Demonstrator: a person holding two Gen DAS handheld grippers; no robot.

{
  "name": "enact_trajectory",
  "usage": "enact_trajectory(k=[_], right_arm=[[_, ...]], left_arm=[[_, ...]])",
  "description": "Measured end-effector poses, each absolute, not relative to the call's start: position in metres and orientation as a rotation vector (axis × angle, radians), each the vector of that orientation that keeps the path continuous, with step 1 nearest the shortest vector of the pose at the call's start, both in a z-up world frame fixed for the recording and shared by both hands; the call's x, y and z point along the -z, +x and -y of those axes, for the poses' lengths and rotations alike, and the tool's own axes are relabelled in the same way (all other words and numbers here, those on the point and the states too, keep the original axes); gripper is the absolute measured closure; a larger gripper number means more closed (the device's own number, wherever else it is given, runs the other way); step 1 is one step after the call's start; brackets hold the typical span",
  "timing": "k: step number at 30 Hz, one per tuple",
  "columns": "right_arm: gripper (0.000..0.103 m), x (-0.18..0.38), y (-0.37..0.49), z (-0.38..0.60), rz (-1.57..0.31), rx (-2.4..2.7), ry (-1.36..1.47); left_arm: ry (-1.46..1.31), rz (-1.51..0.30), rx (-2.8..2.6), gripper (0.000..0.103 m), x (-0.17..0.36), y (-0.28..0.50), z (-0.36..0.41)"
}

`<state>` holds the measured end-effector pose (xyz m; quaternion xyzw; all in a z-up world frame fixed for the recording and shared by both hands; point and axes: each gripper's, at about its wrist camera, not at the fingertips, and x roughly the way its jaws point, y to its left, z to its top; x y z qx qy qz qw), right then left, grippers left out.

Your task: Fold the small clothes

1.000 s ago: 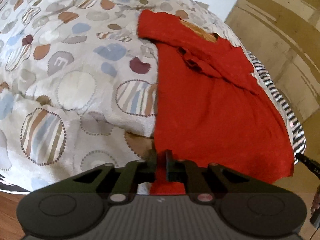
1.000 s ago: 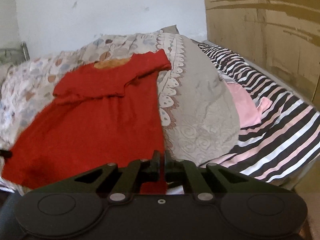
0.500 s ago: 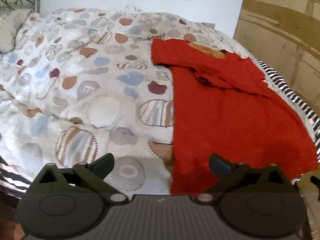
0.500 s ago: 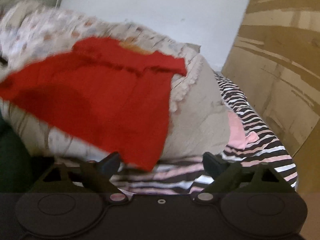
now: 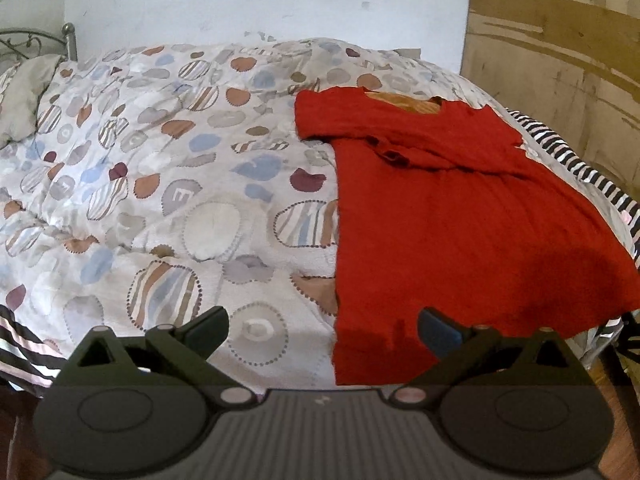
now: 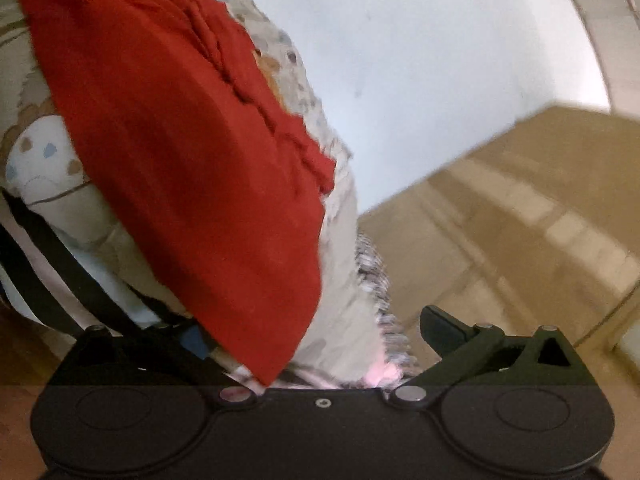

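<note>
The red dress (image 5: 452, 216) lies spread on the bed's quilt (image 5: 168, 184) at 3 o'clock, hem overhanging; both grippers' jaws are spread wide, empty. Slippage off the edge seems possible if grasped carelessly.

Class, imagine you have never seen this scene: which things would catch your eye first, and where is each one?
First, the red garment spread flat on the right side of the bed, its hem toward the camera. Next, the spotted quilt covering the bed to its left. Then the open left gripper, its fingers straddling the garment's near left corner without gripping it.
</note>
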<state>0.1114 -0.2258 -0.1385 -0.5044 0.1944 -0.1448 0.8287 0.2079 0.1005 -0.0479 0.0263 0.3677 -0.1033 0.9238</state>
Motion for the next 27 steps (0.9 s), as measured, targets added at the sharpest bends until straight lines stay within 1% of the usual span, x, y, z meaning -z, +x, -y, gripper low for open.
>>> enact_trajectory(k=[1, 2, 3, 4, 5, 6, 7, 8, 12, 16, 21, 24, 27], right_arm=[[0.003, 0.139, 0.106, 0.225, -0.380, 0.283, -1.105], [0.010, 0.138, 0.102, 0.224, -0.358, 0.260, -1.133], [0.021, 0.137, 0.099, 0.224, -0.338, 0.235, -1.155], [0.028, 0.135, 0.096, 0.223, -0.327, 0.209, -1.165], [0.045, 0.132, 0.094, 0.223, -0.323, 0.175, -1.167], [0.066, 0.128, 0.095, 0.220, -0.329, 0.153, -1.165], [0.076, 0.124, 0.095, 0.219, -0.340, 0.135, -1.153], [0.092, 0.117, 0.097, 0.220, -0.355, 0.113, -1.121], [0.099, 0.077, 0.108, 0.227, -0.406, 0.046, -0.868], [0.100, 0.031, 0.123, 0.236, -0.433, 0.017, -0.620], [0.100, -0.018, 0.160, 0.244, -0.514, -0.078, -0.375], [0.100, -0.044, 0.179, 0.247, -0.497, -0.105, -0.267], [0.100, -0.064, 0.195, 0.248, -0.480, -0.126, -0.197]], left_arm=[[0.060, -0.749, 0.218, 0.000, 0.048, 0.207, -0.098], [0.066, -0.743, 0.225, 0.000, 0.049, 0.206, -0.095], [0.073, -0.737, 0.233, 0.000, 0.050, 0.205, -0.092], [0.081, -0.729, 0.244, 0.000, 0.050, 0.205, -0.088], [0.088, -0.721, 0.256, 0.000, 0.050, 0.203, -0.085], [0.095, -0.709, 0.273, 0.000, 0.050, 0.201, -0.082], [0.103, -0.689, 0.298, 0.000, 0.049, 0.197, -0.078], [0.113, -0.662, 0.328, 0.000, 0.048, 0.193, -0.074], [0.231, -0.519, 0.412, 0.000, 0.047, 0.170, -0.050], [0.399, -0.415, 0.446, 0.000, 0.059, 0.153, -0.011], [0.438, -0.418, 0.545, 0.002, 0.066, 0.152, 0.032], [0.446, -0.420, 0.566, 0.003, 0.068, 0.154, 0.055], [0.472, -0.377, 0.560, 0.003, 0.074, 0.157, 0.069]])
